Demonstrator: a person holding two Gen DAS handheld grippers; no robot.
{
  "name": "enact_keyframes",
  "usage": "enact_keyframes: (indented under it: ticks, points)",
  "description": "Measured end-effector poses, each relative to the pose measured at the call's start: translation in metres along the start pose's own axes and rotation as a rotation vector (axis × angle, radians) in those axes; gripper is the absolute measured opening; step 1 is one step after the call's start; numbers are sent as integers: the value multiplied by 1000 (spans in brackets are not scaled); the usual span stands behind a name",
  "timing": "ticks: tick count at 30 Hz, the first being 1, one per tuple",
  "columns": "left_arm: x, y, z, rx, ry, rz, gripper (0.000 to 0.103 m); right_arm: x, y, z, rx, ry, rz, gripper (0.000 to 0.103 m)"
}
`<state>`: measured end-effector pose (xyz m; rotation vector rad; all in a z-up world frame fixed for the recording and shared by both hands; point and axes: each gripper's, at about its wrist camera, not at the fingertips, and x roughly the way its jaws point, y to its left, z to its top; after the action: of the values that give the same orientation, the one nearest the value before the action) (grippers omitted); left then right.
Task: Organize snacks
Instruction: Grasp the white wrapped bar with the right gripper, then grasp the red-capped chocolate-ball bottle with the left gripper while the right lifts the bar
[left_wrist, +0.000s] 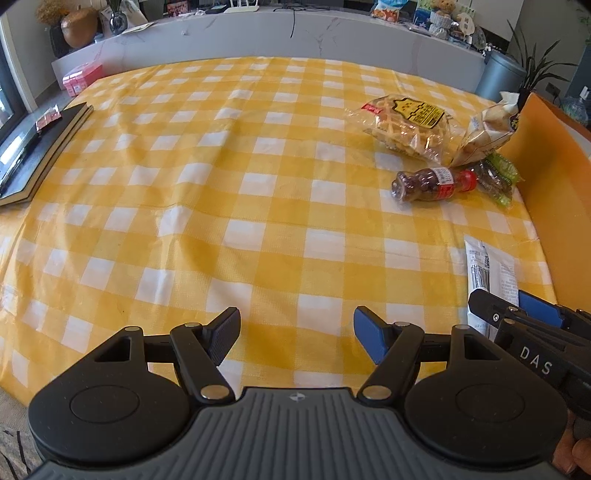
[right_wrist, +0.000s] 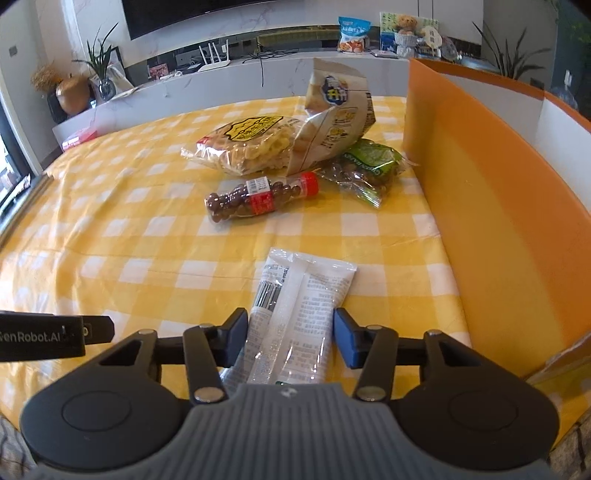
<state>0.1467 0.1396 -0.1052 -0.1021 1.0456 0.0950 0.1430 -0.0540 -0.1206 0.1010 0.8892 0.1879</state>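
Left wrist view: the left gripper (left_wrist: 295, 339) hangs released, jaws wide over the checked yellow tablecloth (left_wrist: 221, 206).

Right wrist view: the right gripper (right_wrist: 290, 332) straddles a flat, glossy white packet (right_wrist: 299, 299) lying near the orange box (right_wrist: 498, 206); whether its pads press it, I cannot tell.

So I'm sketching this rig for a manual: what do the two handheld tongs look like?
Both match: the left tongs and right tongs each have a ribbed grey body, two round black discs, black linkage arms with silver rivets, one black ribbed pad and one blue pad. White lettering marks their sides: "DAS" on the right one, "SenRobot.AI" on the left. No cables or sleeves show.
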Motion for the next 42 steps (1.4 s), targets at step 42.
enact_keyframes:
  ticks: [42]
  points:
    - [62,-115,79,614,-186,-121,85,-30,-50,16,102,-54,142,49]
